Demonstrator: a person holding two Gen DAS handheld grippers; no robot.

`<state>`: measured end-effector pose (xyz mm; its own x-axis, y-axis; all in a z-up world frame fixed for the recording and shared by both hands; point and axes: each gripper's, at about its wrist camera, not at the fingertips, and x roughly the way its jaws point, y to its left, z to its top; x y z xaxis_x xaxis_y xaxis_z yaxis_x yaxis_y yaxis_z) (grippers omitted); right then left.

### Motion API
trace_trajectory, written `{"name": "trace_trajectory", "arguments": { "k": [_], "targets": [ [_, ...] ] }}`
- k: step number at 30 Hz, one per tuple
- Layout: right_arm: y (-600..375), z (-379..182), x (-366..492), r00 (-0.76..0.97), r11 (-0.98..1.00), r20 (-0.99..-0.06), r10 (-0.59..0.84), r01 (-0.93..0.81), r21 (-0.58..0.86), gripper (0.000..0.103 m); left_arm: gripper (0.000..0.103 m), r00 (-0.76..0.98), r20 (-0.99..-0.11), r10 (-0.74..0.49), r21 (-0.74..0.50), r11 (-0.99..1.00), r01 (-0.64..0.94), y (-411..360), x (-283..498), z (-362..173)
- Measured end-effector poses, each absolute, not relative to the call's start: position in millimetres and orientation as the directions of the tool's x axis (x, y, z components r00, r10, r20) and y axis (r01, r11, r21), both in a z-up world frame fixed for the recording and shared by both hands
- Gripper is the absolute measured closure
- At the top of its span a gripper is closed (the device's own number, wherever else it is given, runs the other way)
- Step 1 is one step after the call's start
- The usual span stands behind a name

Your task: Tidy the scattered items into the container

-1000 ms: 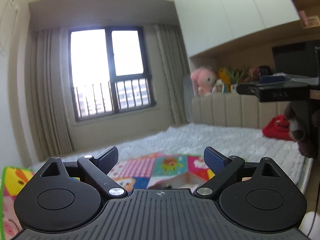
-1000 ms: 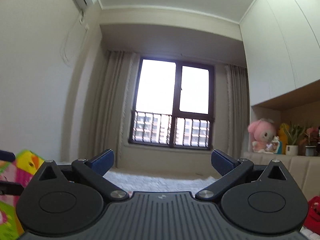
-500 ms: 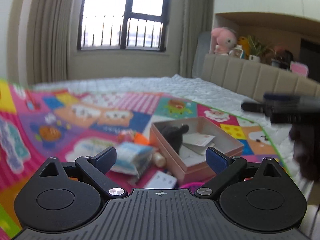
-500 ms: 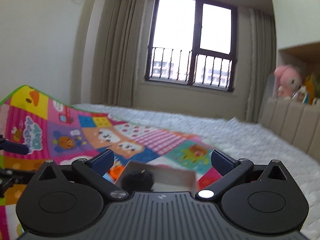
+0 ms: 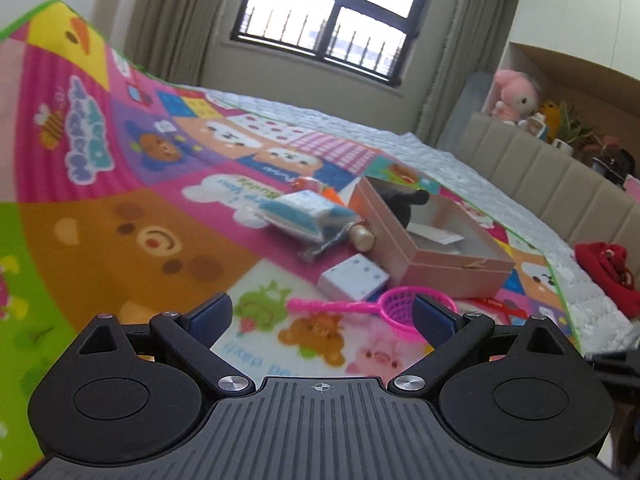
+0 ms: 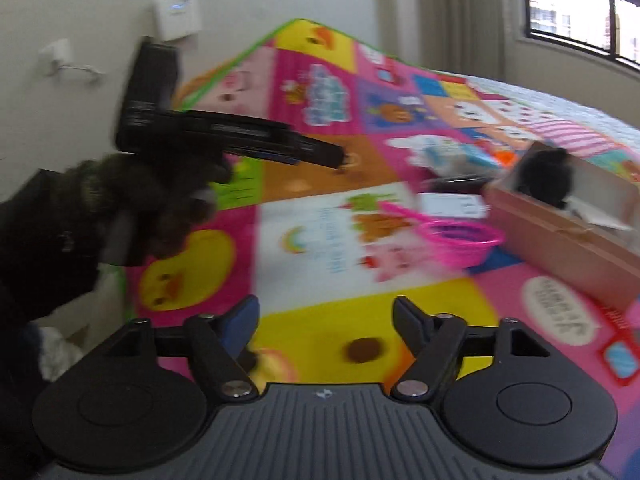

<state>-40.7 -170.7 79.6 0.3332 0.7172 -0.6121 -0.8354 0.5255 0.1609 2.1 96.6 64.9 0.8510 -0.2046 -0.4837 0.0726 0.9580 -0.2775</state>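
An open pink box [image 5: 460, 268] lies on the colourful play mat [image 5: 160, 240], with a black plush toy [image 5: 404, 200] and white papers inside. Beside it lie a blue-white packet [image 5: 304, 214], a small white box [image 5: 354, 278], a cork-topped bottle [image 5: 362, 236] and a pink toy net [image 5: 360, 306]. My left gripper [image 5: 320, 314] hovers open just short of the net, nothing between its fingers. My right gripper [image 6: 326, 316] hangs over the yellow patch of the mat, its jaws closing on nothing. The right wrist view also shows the net [image 6: 460, 240], the box [image 6: 560, 232] and the left gripper [image 6: 332, 158], held in a gloved hand [image 6: 152, 192].
A red soft toy [image 5: 604, 272] lies on the white quilt [image 5: 400, 148] right of the mat. A padded headboard [image 5: 540, 184] with plush toys runs behind it. A red card [image 5: 496, 306] lies by the box's near corner. A wall [image 6: 80, 20] borders the mat's left edge.
Both grippers have tipped down and sunk from facing the window to facing the mat and the scattered items. The right jaws have narrowed; the left jaws stay wide.
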Motion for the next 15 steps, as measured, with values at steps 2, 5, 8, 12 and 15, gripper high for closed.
{"name": "trace_trajectory", "arguments": {
  "k": [2, 5, 8, 12, 15],
  "targets": [
    [-166.9, 75.6, -48.1, 0.275, 0.477, -0.613, 0.741, -0.858, 0.192, 0.023, 0.002, 0.862, -0.476, -0.175, -0.279, 0.959, 0.041, 96.8, -9.9, 67.1],
    [-155.8, 56.4, -62.4, 0.232, 0.425, -0.654, 0.72, -0.892, 0.151, 0.039, 0.001, 0.868, -0.467, -0.169, -0.311, 0.95, 0.017, 96.5, -25.1, 71.2],
    [-143.8, 38.8, -70.4, 0.266, 0.424, -0.69, 0.673, -0.903, 0.065, 0.059, 0.0, 0.877, -0.446, -0.178, -0.332, 0.943, 0.023, 93.2, -38.0, 75.2],
    [-142.5, 43.5, -48.9, 0.368, 0.511, -0.634, 0.68, -0.858, 0.051, 0.06, 0.0, 0.88, -0.43, -0.203, -0.362, 0.931, 0.039, 85.7, -46.4, 69.0],
    [-139.3, 46.3, -16.0, 0.482, 0.625, -0.584, 0.653, -0.779, 0.056, 0.06, 0.0, 0.874, -0.425, -0.235, -0.389, 0.919, 0.058, 78.9, -47.2, 58.5]
  ]
}}
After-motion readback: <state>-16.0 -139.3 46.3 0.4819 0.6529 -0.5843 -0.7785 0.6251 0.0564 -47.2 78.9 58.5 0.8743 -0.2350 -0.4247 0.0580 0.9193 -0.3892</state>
